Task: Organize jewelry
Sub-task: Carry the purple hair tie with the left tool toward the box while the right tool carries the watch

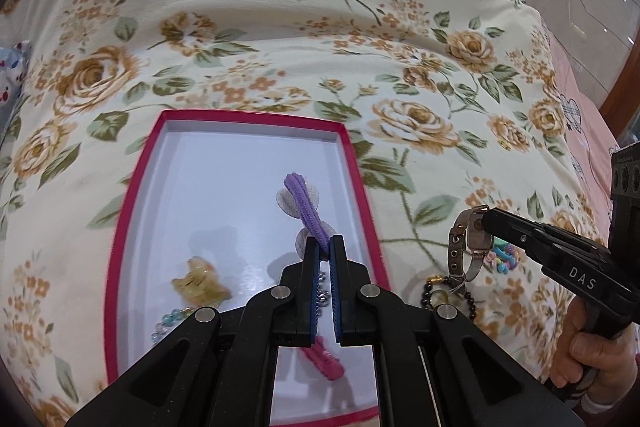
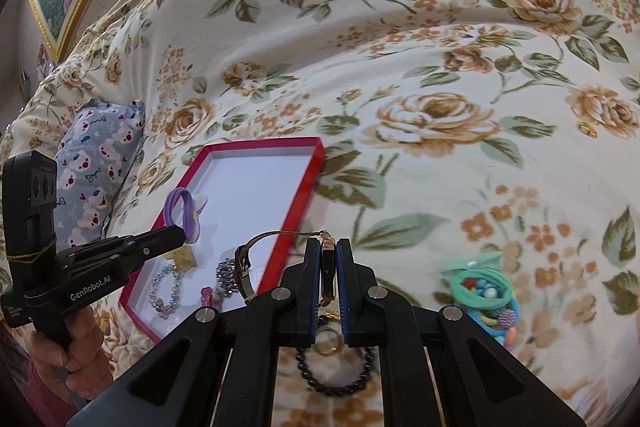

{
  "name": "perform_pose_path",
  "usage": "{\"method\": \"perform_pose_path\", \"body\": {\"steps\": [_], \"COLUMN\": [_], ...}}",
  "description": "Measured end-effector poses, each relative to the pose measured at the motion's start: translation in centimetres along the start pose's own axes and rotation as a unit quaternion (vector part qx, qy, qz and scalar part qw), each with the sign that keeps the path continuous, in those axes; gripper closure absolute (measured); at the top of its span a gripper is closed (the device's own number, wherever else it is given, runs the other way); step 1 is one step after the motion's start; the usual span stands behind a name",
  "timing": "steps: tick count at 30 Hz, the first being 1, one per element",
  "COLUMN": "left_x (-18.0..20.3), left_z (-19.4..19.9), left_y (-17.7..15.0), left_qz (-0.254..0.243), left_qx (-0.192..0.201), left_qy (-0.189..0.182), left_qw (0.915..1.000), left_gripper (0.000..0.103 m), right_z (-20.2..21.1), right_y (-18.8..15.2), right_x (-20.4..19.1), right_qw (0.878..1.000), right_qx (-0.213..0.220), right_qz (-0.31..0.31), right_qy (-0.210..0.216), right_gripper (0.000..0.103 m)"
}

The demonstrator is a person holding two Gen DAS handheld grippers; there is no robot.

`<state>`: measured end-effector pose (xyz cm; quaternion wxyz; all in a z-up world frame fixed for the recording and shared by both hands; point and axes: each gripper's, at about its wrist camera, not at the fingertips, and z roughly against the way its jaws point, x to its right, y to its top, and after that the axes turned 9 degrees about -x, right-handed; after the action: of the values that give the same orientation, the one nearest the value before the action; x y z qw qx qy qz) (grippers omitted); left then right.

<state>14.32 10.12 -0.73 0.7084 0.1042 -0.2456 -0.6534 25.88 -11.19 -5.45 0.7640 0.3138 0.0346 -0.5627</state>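
While jewelry is being sorted on a floral bedspread [image 1: 280, 27], the left gripper [image 1: 325, 247] is clamping a purple hair tie [image 1: 306, 203] above the red-rimmed tray [image 1: 120, 227], apparently for dropping inside. Just right of the tray, the right gripper [image 2: 329, 247] is pinching a wristwatch [image 2: 327, 267], lifting it trayward.

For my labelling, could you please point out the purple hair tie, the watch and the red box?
Purple hair tie [image 1: 306, 205], left wrist view, its band.
Watch [image 2: 328, 269], right wrist view, case edge.
Red box [image 1: 352, 163], left wrist view, right rim.
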Motion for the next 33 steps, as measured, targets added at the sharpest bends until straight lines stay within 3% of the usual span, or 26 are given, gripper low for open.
{"method": "perform_pose_path", "body": {"steps": [17, 25, 33], "left_x": [-5.6, -7.4, -8.9], "left_z": [0.8, -1.3, -4.5], "left_y": [0.5, 2.3, 3.7], "left_qz": [0.047, 0.057, 0.064], "left_qx": [0.009, 0.002, -0.019], "left_qy": [0.025, 0.036, 0.019], "left_qw": [0.9985, 0.9977, 0.9976], "left_gripper": [0.099, 0.099, 0.099], "right_z": [-4.6, -7.8, -10.5], "right_y": [3.0, 4.2, 4.7], "right_x": [-5.9, -6.5, -6.6], "right_qw": [0.998, 0.997, 0.994], "right_qx": [-0.02, -0.041, -0.067], "right_qz": [0.052, 0.065, 0.082], "right_qy": [0.027, 0.019, 0.001], "right_gripper": [0.096, 0.096, 0.096]}}
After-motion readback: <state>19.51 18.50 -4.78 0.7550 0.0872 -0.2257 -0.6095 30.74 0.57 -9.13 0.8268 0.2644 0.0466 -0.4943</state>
